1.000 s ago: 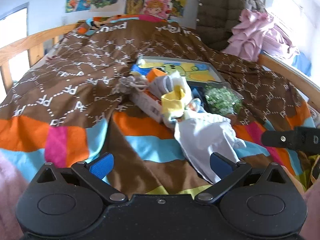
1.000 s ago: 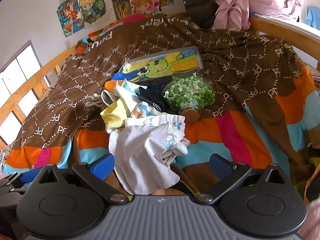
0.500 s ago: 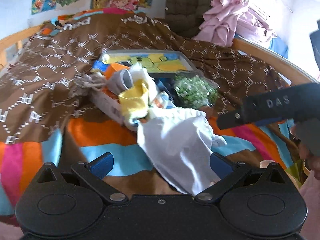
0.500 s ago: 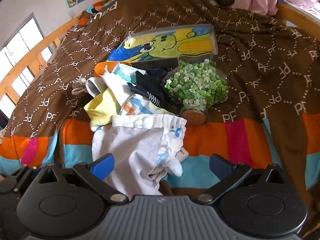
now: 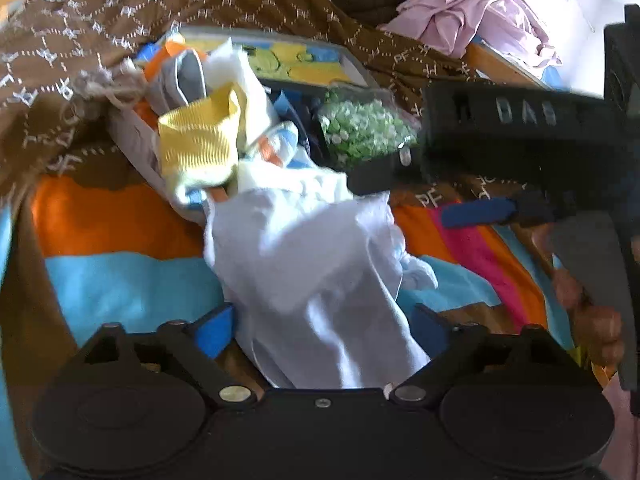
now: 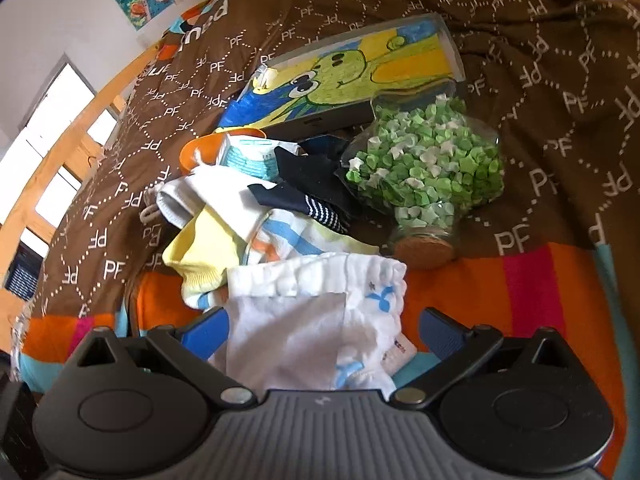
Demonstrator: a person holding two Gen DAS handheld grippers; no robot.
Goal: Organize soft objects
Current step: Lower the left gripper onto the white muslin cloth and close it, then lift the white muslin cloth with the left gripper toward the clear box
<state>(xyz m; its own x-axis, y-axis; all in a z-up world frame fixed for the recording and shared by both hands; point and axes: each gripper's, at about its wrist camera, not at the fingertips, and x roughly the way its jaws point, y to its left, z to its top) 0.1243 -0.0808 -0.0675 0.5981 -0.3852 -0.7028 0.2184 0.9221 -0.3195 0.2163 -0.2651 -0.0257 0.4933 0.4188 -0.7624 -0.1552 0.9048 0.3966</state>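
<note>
— White cotton, was it, right under both tools?

— Yes. The white garment (image 6: 304, 332) lay at the near end of the pile on the striped bedspread (image 6: 520, 280), its near edge running under both devices. The right gripper (image 6: 320, 332) stood with jaws wide, one blue pad on each side of the cloth, neither pressing it. The left gripper (image 5: 320, 332) was the same: spread wide, the fabric lying loose between its fingers.

— And the rest of the heap?

— A yellow sock (image 6: 204, 256) just left of the garment, a blue-and-orange striped piece (image 6: 296, 240) touching its far edge, a navy sock (image 6: 312, 196) beyond that. To the right, a jar of green paper stars (image 6: 428, 172) lay on its side, cork lid towards us. Farther off sat a flat box with a green cartoon drawing (image 6: 360, 76).

— Could you see one tool from the other?

— From the left one, the right gripper came in from the right, above the garment.
</note>
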